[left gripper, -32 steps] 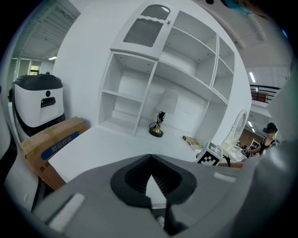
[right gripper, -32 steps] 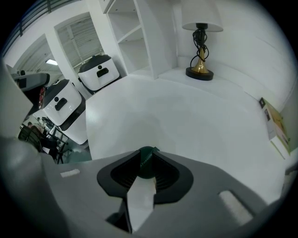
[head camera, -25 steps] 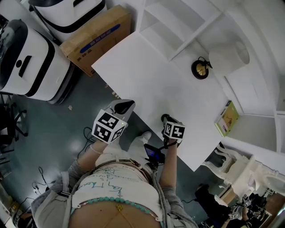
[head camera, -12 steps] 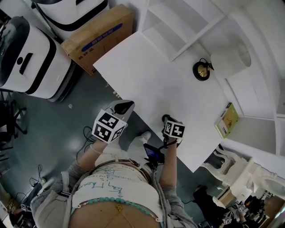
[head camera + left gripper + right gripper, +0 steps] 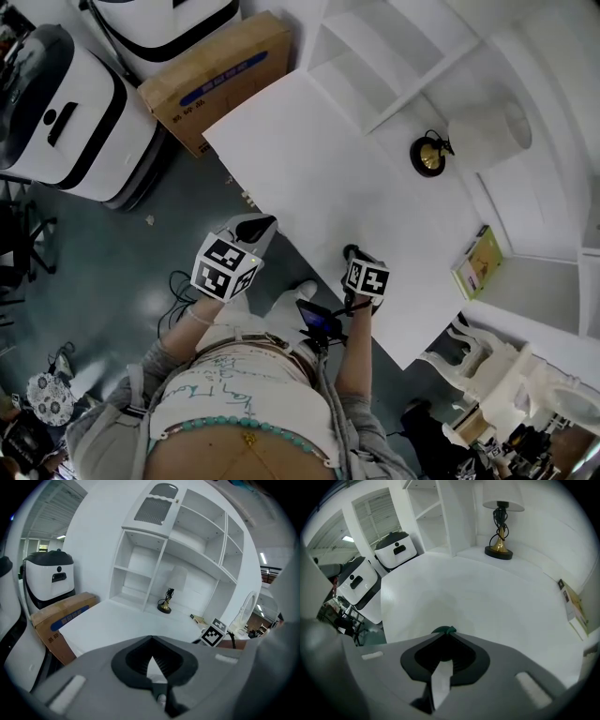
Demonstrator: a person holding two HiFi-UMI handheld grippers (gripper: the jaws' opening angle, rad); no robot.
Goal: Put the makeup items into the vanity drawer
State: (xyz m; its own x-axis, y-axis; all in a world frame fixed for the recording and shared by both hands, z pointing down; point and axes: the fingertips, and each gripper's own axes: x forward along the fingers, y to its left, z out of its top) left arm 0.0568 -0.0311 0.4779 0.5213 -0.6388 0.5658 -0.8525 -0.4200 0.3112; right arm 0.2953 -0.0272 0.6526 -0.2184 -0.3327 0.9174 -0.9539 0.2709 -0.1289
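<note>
The left gripper [image 5: 262, 224] and right gripper [image 5: 352, 253] are both clenched on nothing at the desk's [image 5: 319, 169] near edge. A lamp [image 5: 430, 156] stands behind.

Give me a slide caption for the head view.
Person's left gripper and right gripper, both shut, at the front edge of the white table; lamp behind.

White shelves [image 5: 375, 56] back a white vanity table [image 5: 319, 178]. A cardboard box [image 5: 211, 80] sits left on dark floor [image 5: 84, 253].
</note>
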